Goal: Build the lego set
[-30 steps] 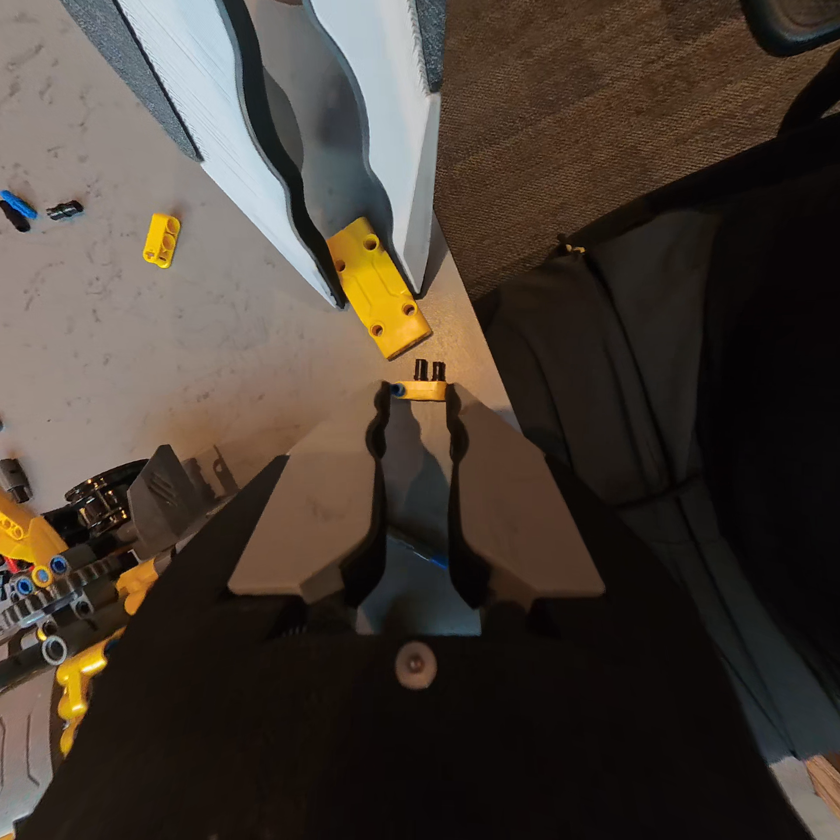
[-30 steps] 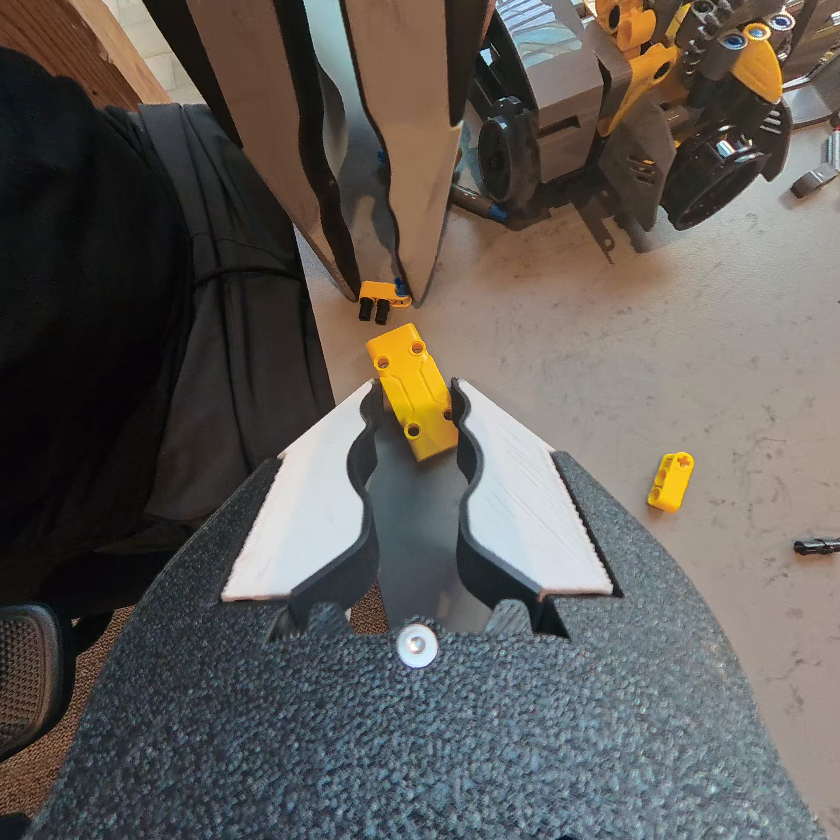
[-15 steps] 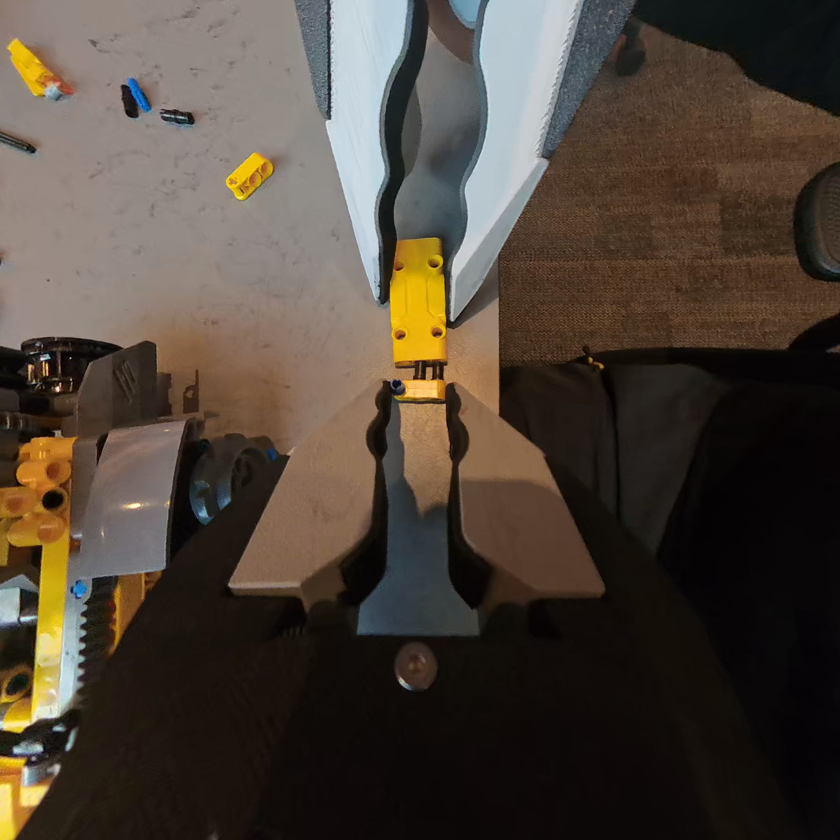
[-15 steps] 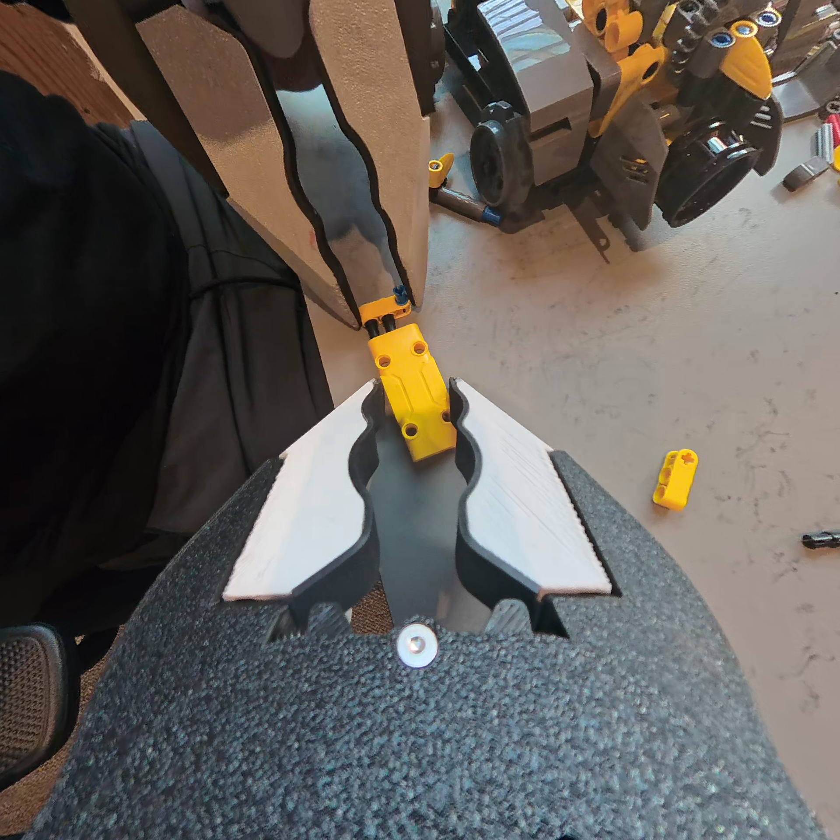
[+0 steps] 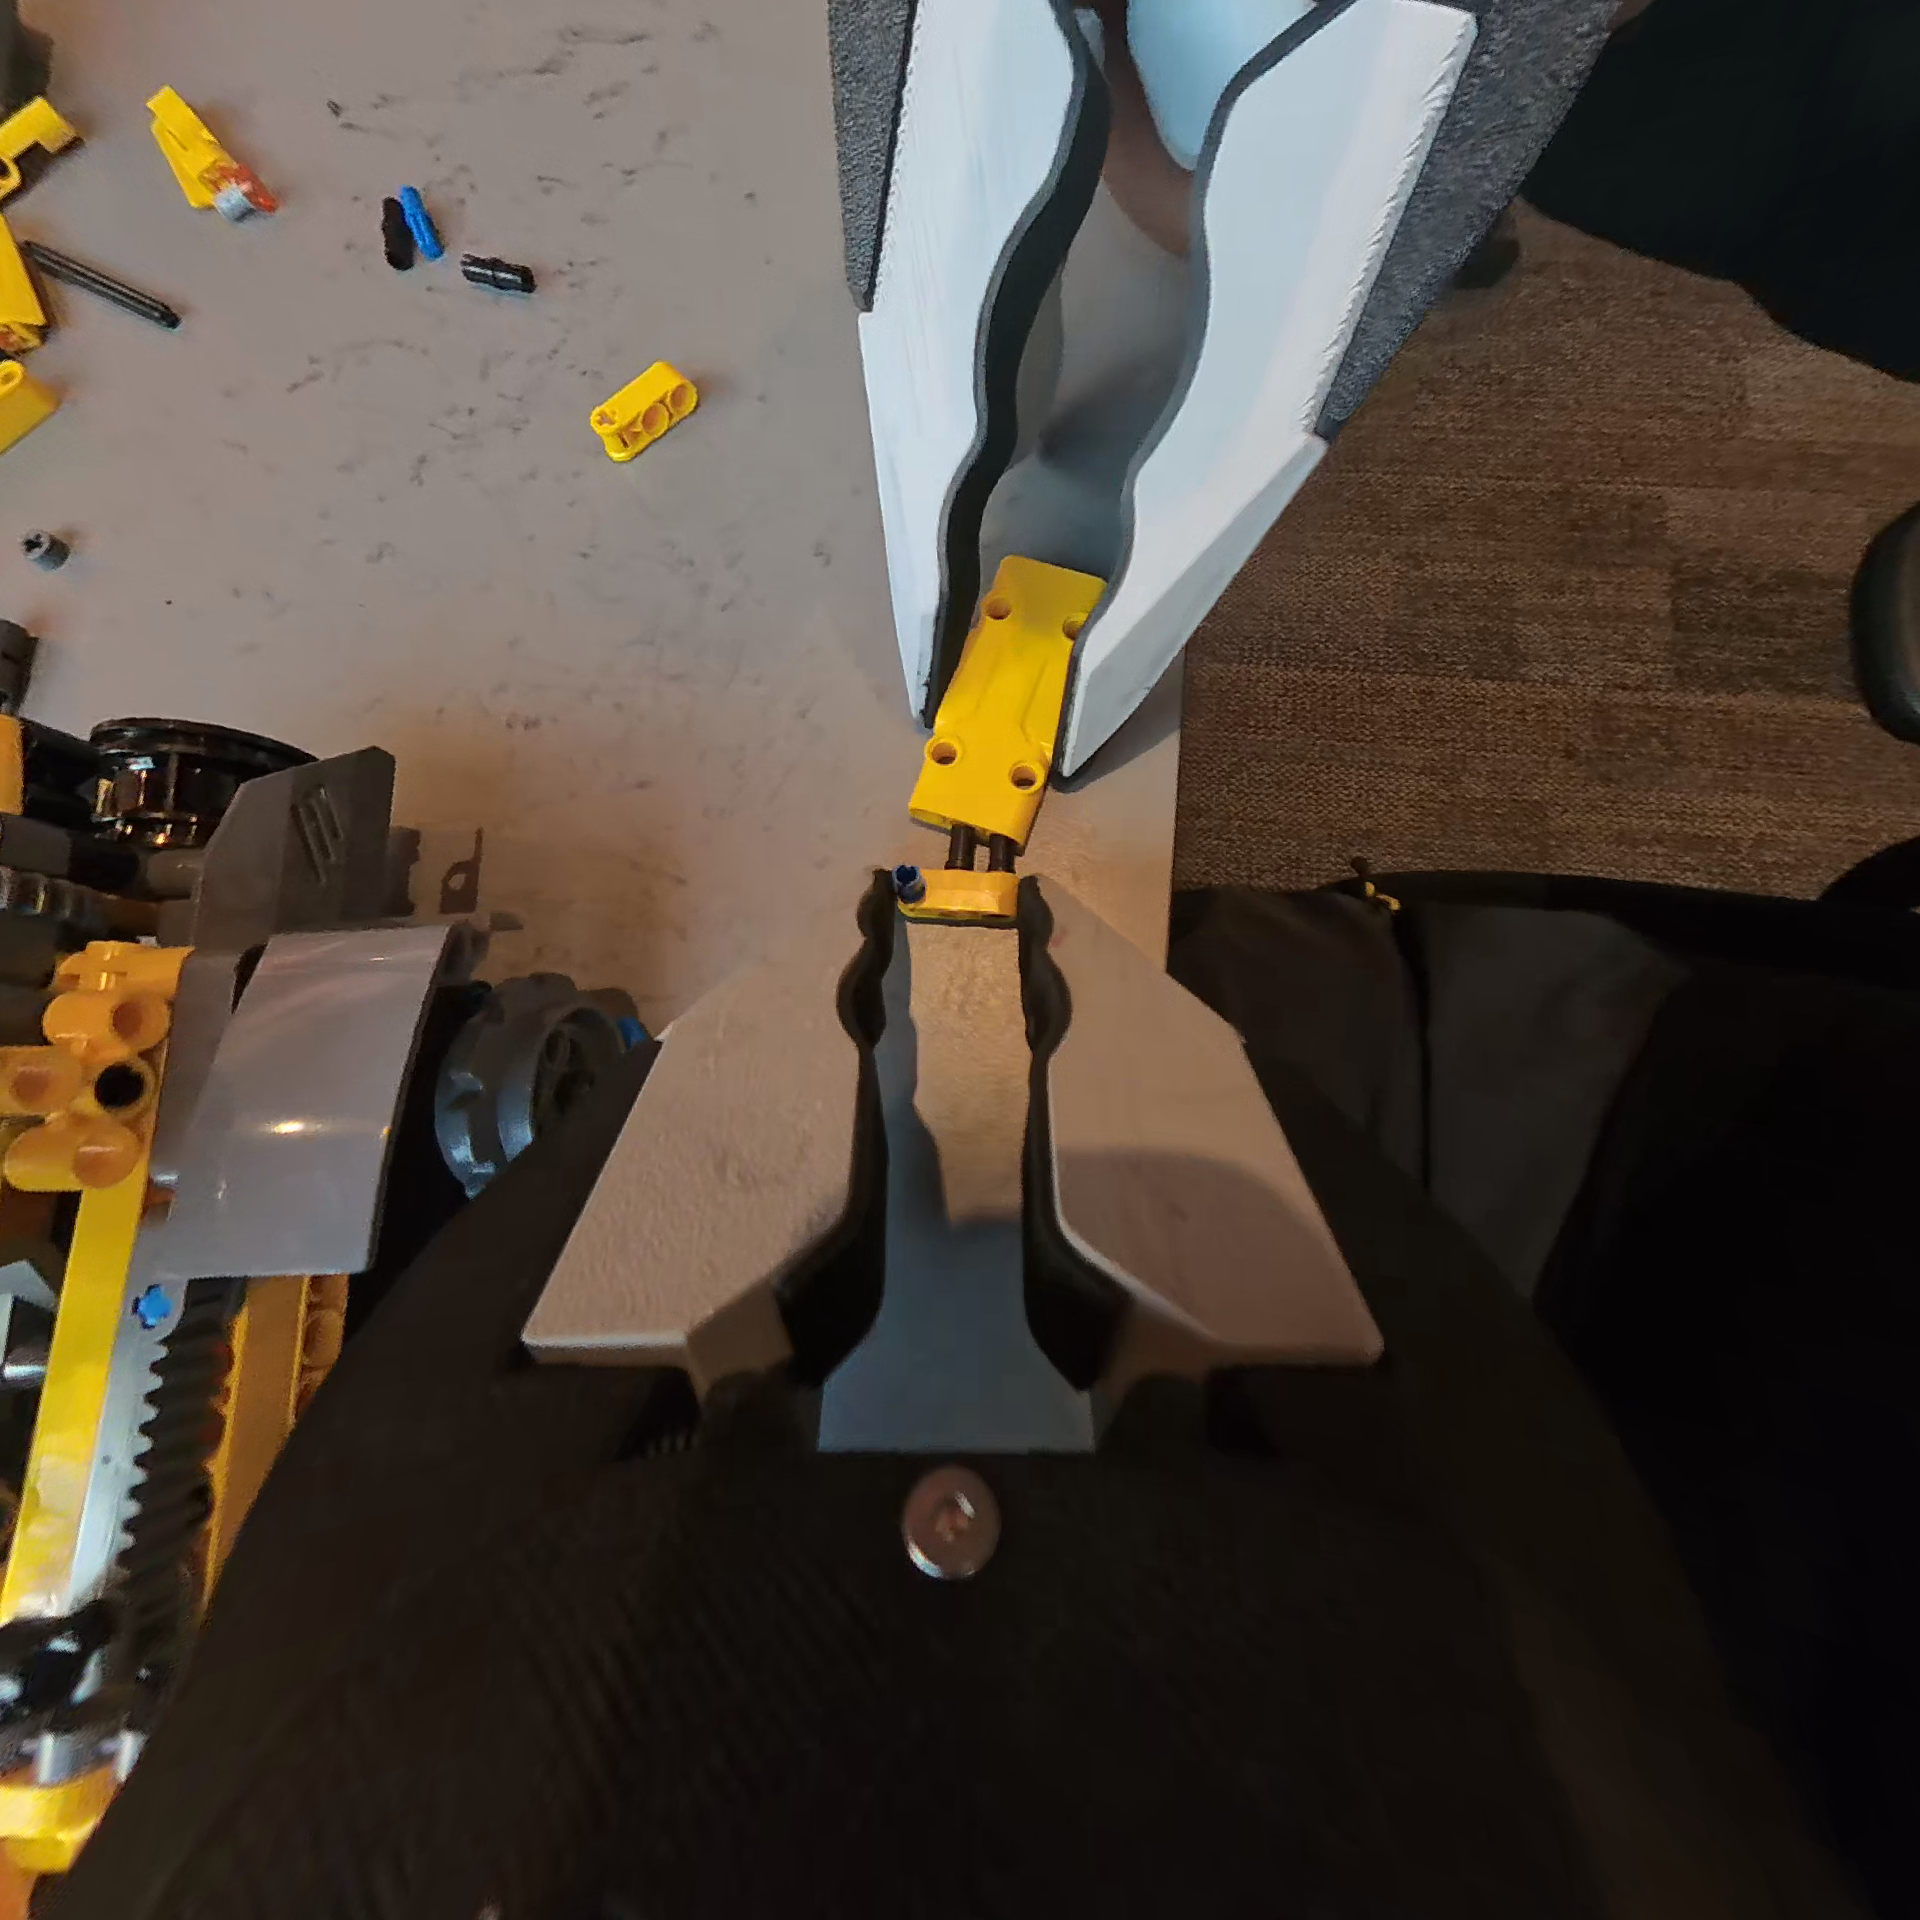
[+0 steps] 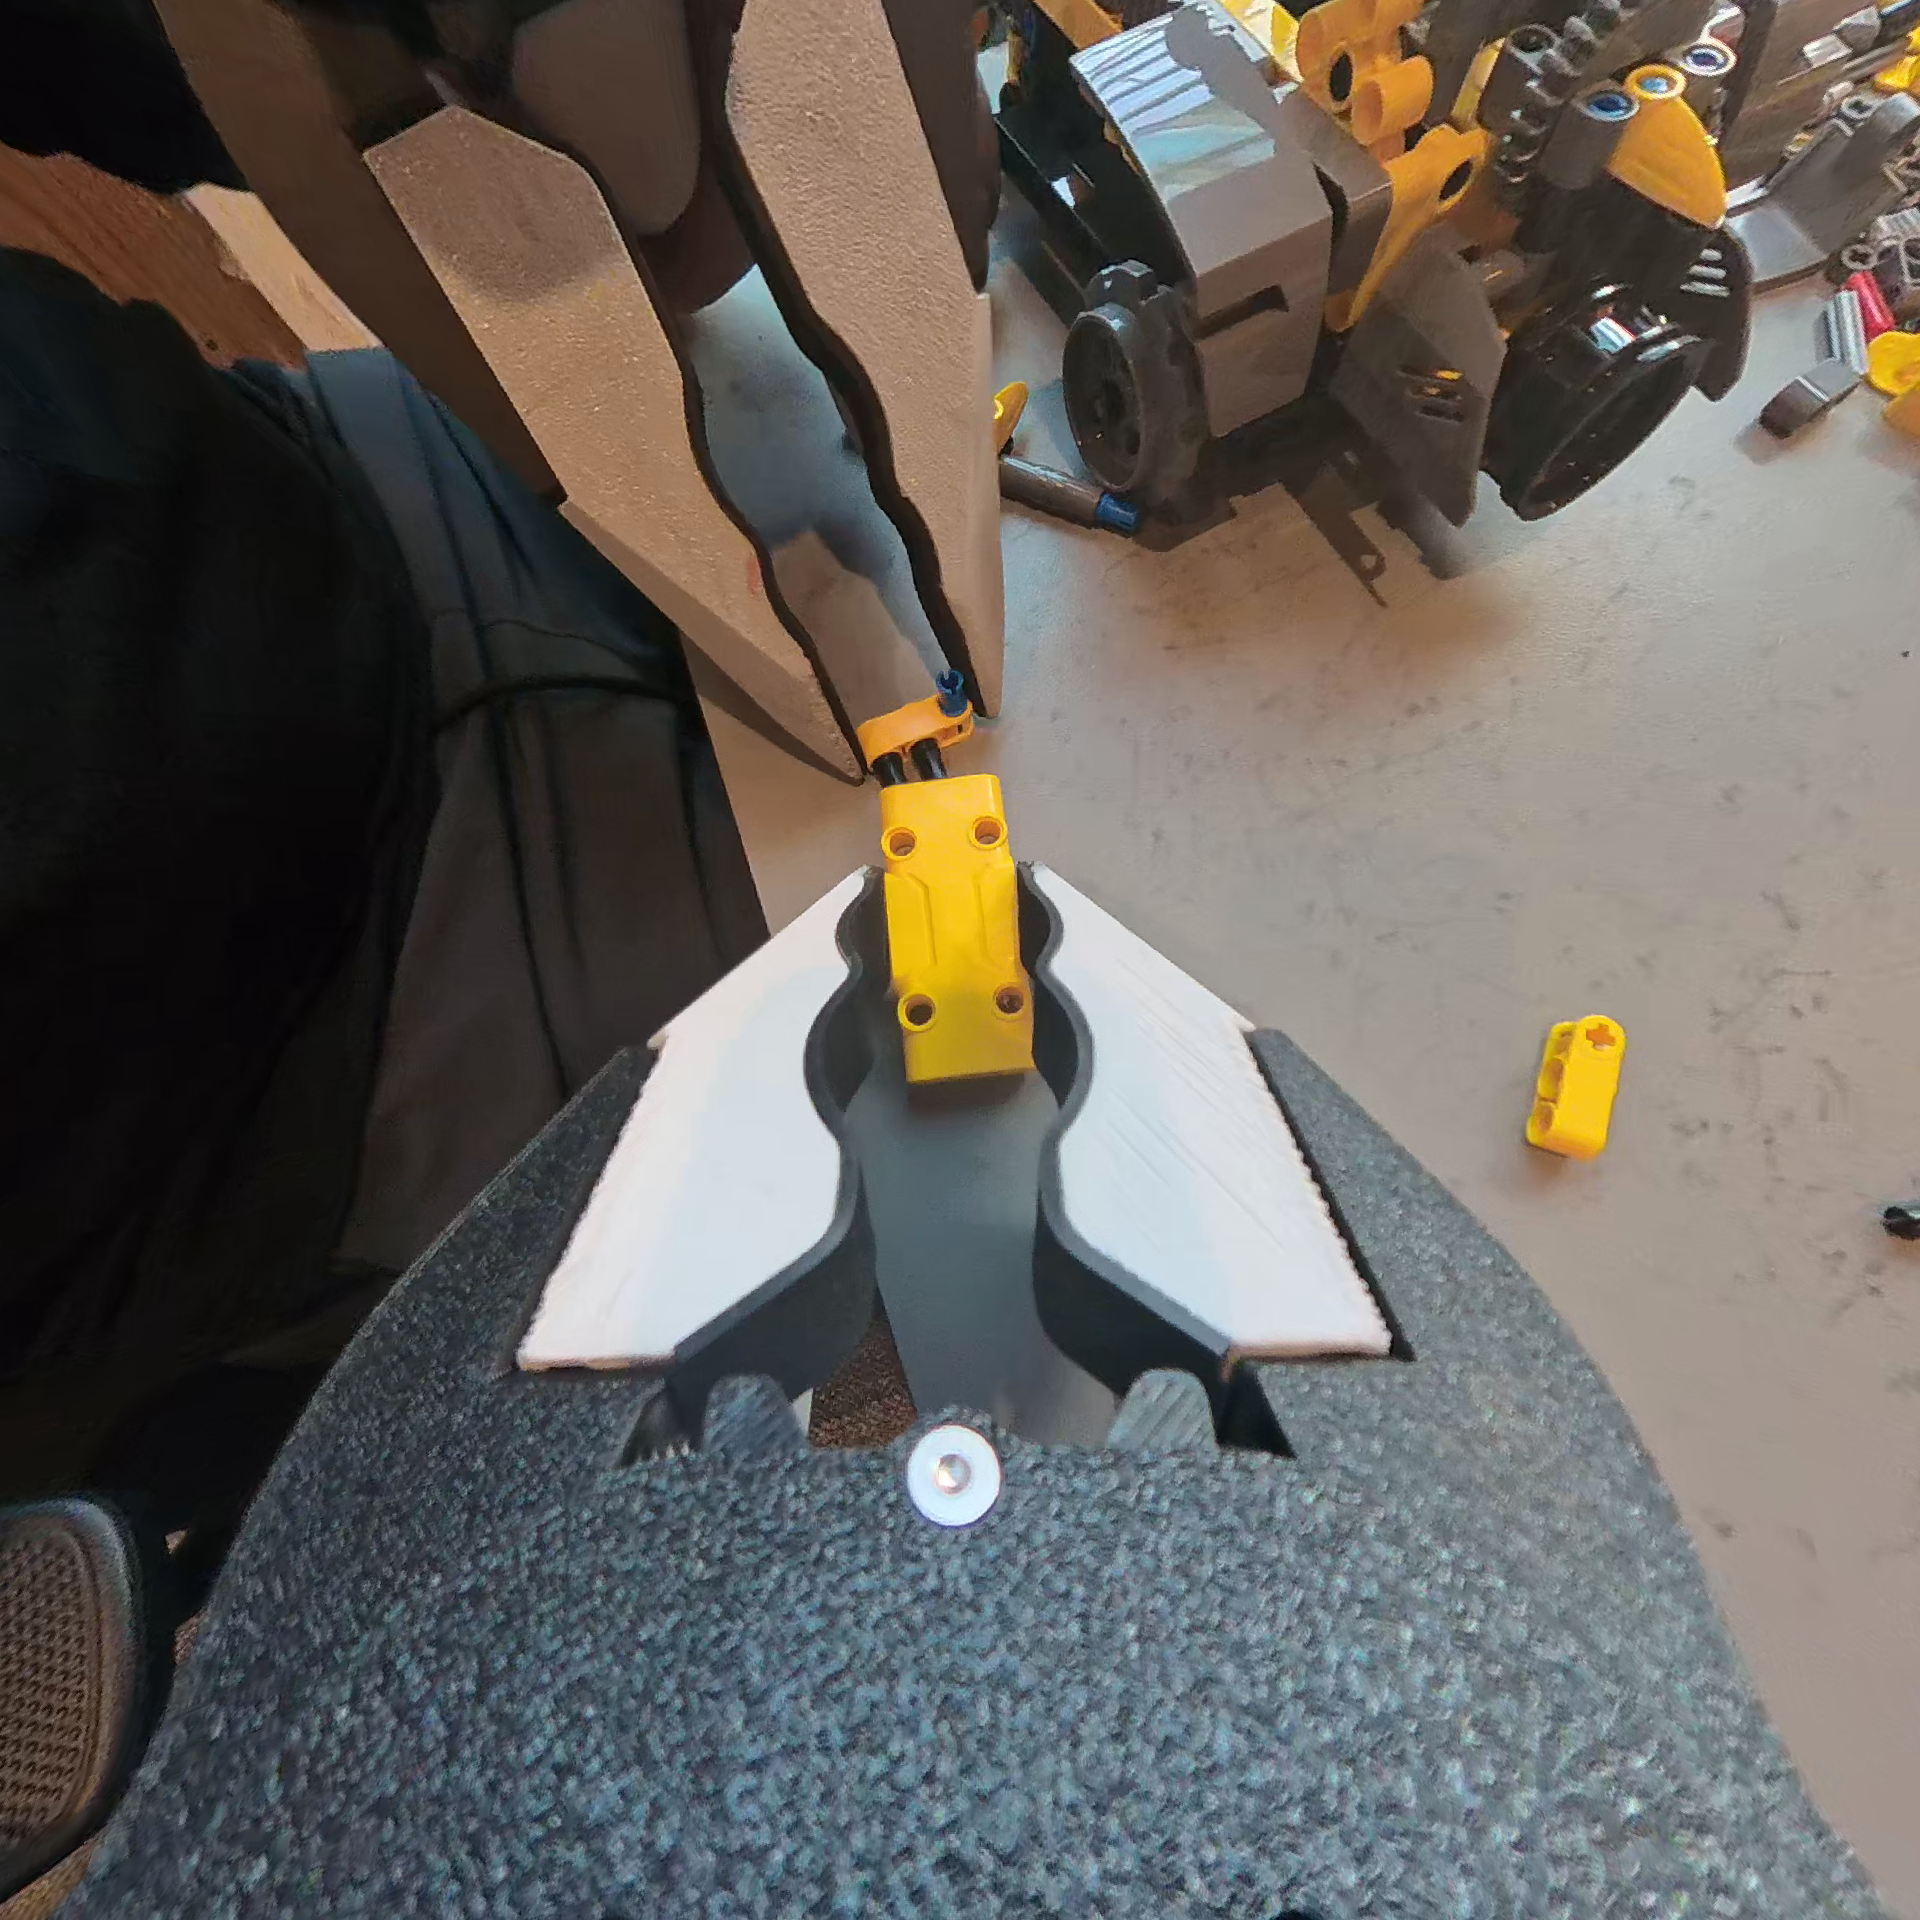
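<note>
Two hand-held grippers meet tip to tip above the near edge of a pale, speckled table (image 5: pixel 520 644). The left gripper (image 5: pixel 956 894) has its fingers drawn close, pinching a small yellow connector (image 5: pixel 961 894) at the very tips; a blue pin (image 5: pixel 910 883) pokes from one end of it, partly tucked behind the left fingertip. Two black pegs (image 5: pixel 982 852) stick out of the connector toward the other gripper.

The right gripper (image 6: pixel 951 935) has its fingers closed part-way onto a yellow block (image 6: pixel 951 925) with four round holes, gripped by its long sides. About half the block juts past the fingertips. The pegs reach the block's end face; whether they are pushed in or only touching cannot be told, since their ends are hidden where they meet it.

On the left side of the table stands a partly built yellow, grey and black model vehicle (image 6: pixel 1403 260), cut off by the frame in both views. A loose yellow beam piece (image 5: pixel 644 410) lies on open table well apart from the grippers. Toward the far left corner lie small scattered parts: a blue and a black pin (image 5: pixel 410 229), another black pin (image 5: pixel 499 275), a thin black axle (image 5: pixel 104 286) and more yellow pieces running out of frame.

Beyond the table edge are brown carpet (image 5: pixel 1558 623) and dark fabric (image 5: pixel 1558 1143), too shadowed to make out.
</note>
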The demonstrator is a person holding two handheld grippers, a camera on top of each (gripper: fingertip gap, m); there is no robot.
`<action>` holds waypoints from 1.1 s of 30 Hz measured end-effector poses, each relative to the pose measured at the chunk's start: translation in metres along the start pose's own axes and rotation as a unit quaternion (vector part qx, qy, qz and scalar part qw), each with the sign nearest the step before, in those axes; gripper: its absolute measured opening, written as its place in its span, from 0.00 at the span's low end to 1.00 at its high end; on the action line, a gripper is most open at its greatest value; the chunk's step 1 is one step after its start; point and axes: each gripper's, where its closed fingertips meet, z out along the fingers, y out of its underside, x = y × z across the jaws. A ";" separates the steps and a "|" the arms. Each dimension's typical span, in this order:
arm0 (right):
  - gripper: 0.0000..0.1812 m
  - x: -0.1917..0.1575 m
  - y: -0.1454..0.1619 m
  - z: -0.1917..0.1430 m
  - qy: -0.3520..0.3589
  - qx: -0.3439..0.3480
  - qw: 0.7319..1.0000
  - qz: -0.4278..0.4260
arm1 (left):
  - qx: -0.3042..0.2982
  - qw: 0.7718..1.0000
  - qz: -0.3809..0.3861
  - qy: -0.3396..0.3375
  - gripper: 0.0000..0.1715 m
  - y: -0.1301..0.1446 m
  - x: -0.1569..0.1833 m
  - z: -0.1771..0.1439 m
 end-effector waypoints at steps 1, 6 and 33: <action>0.14 0.000 0.000 0.000 0.003 -0.003 1.000 -0.002 | -0.003 1.000 0.003 0.002 0.12 0.000 0.000 0.000; 0.14 0.001 -0.001 0.002 0.022 0.000 1.000 -0.012 | -0.005 1.000 0.022 0.004 0.12 0.000 -0.001 0.000; 0.14 -0.005 -0.002 0.003 -0.026 -0.041 0.995 -0.093 | 0.007 0.994 0.088 0.064 0.12 0.002 0.006 -0.003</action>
